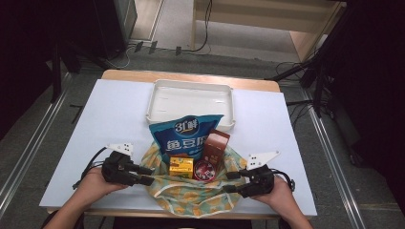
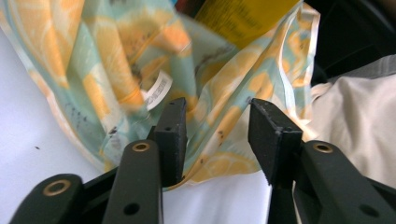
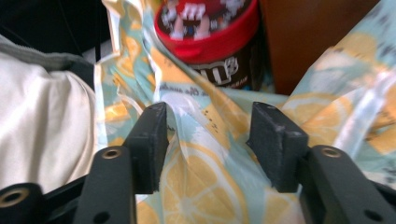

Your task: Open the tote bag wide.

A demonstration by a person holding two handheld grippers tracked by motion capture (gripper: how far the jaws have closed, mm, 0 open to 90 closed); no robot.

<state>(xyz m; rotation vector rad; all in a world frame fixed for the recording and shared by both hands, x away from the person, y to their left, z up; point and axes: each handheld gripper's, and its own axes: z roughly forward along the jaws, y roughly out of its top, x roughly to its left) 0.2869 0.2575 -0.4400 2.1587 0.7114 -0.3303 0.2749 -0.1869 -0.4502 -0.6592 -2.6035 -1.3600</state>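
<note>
I have the left gripper (image 1: 143,175) at the left edge of the thin, glossy plastic bag printed with yellow lemon slices on pale green (image 1: 191,193); its black jaws stand apart, with crinkled bag film lying loose between them, not pinched; the right gripper (image 1: 231,182) mirrors it at the bag's right edge, jaws likewise parted over slack film, holding nothing.

The bag lies flat and open at the near edge of the white table (image 1: 86,143), just in front of me; resting on it are a blue, shiny snack pouch with white lettering (image 1: 184,136), a tall brown cardboard box (image 1: 216,143), a small yellow carton (image 1: 181,167) and a round dark tub with a red lid (image 1: 205,170); beyond them sits a shallow white plastic tray (image 1: 191,86), bare inside.

I judge the work early or paused: the goods are gathered on the bag, both grips released; moving them to the tray seems left to do.
</note>
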